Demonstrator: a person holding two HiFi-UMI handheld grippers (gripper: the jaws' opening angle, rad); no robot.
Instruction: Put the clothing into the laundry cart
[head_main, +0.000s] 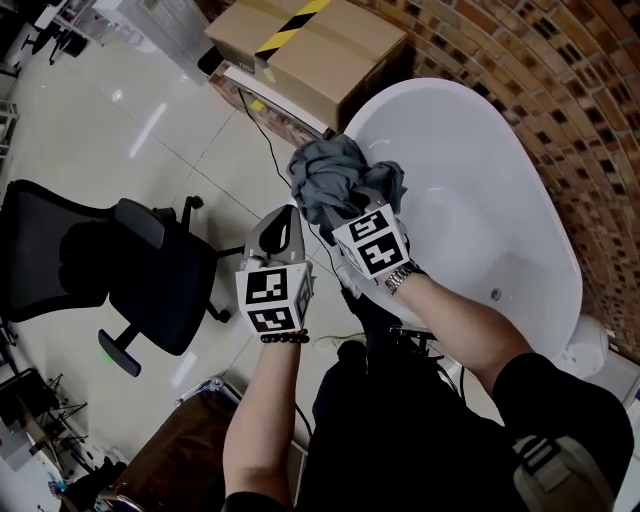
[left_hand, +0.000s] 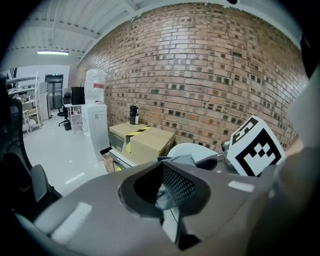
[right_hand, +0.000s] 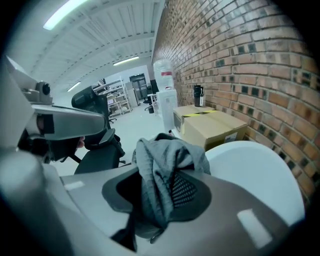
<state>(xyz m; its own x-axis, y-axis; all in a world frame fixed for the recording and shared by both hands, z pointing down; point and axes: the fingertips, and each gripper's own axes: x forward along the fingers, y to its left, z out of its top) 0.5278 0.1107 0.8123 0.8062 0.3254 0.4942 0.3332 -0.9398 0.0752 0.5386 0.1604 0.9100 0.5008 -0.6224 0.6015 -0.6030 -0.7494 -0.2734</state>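
Observation:
A crumpled grey garment (head_main: 335, 180) hangs bunched over the near rim of a white bathtub (head_main: 470, 150). My right gripper (head_main: 345, 213) is shut on it. In the right gripper view the cloth (right_hand: 160, 165) spills out between the two pads and drapes over the right gripper (right_hand: 159, 192). My left gripper (head_main: 288, 218) is just to the left of the garment, apart from it, with its jaws together and nothing between them. From the left gripper (left_hand: 162, 170) I see the garment (left_hand: 182, 161) and the right gripper's marker cube (left_hand: 255, 145) just ahead. No laundry cart shows in any view.
A taped cardboard box (head_main: 320, 45) stands beyond the tub's end against the brick wall (head_main: 560, 90). A black office chair (head_main: 130, 270) stands on the tiled floor to the left. A cable (head_main: 270, 150) runs along the floor. A water dispenser (left_hand: 95, 117) stands further back.

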